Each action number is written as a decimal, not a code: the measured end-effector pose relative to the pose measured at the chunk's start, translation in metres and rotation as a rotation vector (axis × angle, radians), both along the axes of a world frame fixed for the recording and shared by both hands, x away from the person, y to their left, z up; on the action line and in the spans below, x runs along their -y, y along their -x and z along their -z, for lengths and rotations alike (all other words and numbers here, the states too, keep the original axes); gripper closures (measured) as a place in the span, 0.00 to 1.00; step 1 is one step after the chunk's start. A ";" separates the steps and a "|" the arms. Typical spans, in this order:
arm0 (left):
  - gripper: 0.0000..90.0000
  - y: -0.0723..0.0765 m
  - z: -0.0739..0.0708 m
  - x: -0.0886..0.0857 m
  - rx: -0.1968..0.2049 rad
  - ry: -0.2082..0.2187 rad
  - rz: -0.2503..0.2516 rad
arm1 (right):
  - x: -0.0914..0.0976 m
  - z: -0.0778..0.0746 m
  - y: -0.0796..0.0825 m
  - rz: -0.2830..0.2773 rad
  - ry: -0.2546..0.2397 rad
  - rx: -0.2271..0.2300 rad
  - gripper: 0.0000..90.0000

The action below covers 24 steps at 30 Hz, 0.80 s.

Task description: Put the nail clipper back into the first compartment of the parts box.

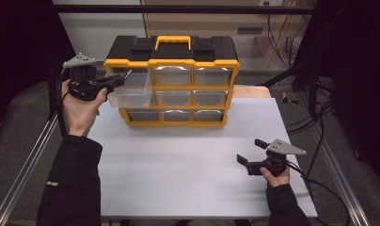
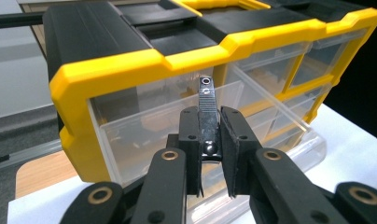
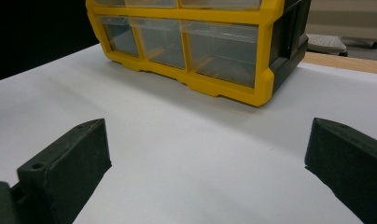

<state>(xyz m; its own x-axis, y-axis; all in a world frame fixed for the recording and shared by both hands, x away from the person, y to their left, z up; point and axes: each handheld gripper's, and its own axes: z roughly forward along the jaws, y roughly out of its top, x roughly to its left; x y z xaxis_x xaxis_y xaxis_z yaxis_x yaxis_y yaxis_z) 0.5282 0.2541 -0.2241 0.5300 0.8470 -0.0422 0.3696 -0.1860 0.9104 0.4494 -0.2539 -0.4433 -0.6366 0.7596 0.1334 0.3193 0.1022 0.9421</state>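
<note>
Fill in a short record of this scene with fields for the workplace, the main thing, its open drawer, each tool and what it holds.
Workplace: white table top
Main thing: yellow and black drawer organizer, nine clear drawers, yellow carry handle on top
Open drawer: top left drawer, pulled out, the others closed
Left tool: shut on a small dark metal part, held over the open drawer
Right tool: jaws wide apart, nothing between them, low over the table top, apart from the organizer

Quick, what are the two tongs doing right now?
Left tongs: shut on a small dark metal bar, above the pulled-out clear plastic drawer.
Right tongs: open, holding nothing.
</note>
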 end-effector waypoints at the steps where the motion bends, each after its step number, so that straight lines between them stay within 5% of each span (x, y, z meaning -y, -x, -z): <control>1: 0.87 0.000 0.001 0.000 -0.002 -0.007 -0.001 | 0.000 0.000 0.000 0.000 0.000 0.000 0.00; 24: 0.87 -0.009 0.004 0.009 -0.054 -0.050 -0.011 | 0.000 0.000 0.000 -0.001 0.000 -0.001 0.00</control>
